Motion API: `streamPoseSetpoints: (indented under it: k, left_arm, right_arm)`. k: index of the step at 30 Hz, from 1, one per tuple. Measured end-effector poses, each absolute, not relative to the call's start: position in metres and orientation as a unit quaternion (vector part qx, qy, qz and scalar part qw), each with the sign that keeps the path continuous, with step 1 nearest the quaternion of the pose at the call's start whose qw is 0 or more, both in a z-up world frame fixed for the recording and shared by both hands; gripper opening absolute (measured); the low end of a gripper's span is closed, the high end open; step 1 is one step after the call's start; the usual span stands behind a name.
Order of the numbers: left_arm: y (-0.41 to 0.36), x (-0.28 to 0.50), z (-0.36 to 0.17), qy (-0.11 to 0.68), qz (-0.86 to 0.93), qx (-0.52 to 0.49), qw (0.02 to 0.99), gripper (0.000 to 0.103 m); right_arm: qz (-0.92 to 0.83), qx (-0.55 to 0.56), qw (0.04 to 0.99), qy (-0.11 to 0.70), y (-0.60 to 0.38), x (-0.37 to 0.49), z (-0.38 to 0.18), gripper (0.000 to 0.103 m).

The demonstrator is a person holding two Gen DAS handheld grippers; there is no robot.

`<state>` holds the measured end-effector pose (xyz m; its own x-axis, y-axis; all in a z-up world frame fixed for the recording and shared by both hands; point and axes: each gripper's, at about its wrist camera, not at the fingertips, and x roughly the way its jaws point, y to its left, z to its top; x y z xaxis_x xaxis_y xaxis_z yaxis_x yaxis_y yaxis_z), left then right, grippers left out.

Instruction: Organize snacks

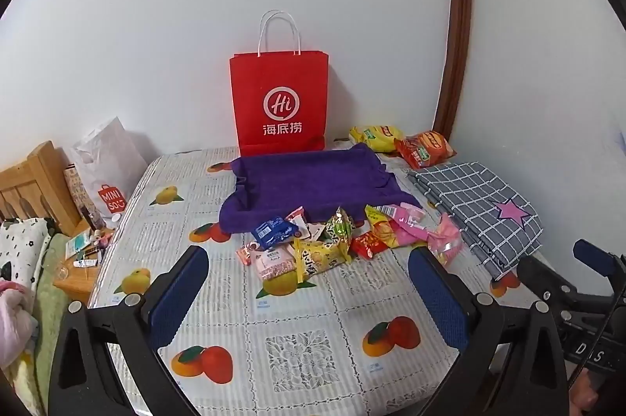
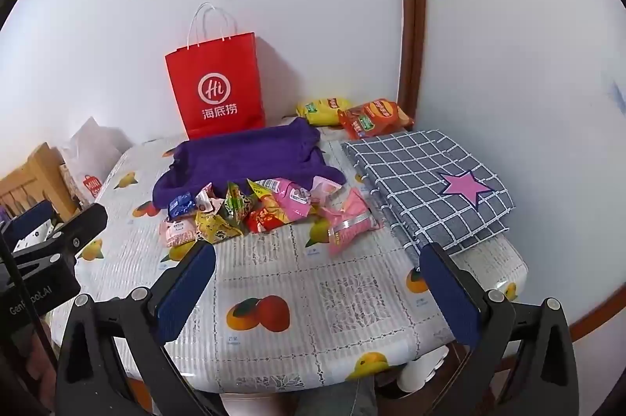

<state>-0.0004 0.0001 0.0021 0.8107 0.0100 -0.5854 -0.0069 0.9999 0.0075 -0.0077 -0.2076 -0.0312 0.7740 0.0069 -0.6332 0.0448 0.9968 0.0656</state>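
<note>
A heap of small snack packets (image 1: 328, 240) lies loose on the fruit-print surface (image 1: 297, 334), its far edge touching a purple cloth tray (image 1: 313, 181) at 12 o'clock of the pile. Two larger chip bags, one yellow (image 1: 373, 137) and one orange (image 1: 424, 148), sit apart at 1 o'clock beside a red paper bag (image 1: 279, 103) that stands against the wall. A folded checked cloth (image 1: 481, 205) lies at 3 o'clock.

Both tools hover short of the pile and tilt down toward it. The left gripper (image 1: 309, 298) stands spread wide and holds nothing. The right gripper (image 2: 317, 294) is likewise agape and empty, with bare surface between its pads.

The risk from here appears to be the packets themselves. They overlap and look slick, so a pinch into the heap could catch two at once or squirt one sideways off the surface. The soft tray rim could also fold under a dropped packet. With the tools side by side, both reaching for the pile could make them collide.
</note>
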Motion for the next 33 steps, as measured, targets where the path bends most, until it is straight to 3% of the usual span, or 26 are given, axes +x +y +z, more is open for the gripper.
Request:
streamPoseSetpoints:
  k: [33]
  left_arm:
    - [0.005,-0.013,0.008,0.3,-0.012,-0.021,0.954,0.1]
  right_arm:
    - [-0.018,0.042,0.938,0.343,-0.205,-0.011,-0.033,0.103]
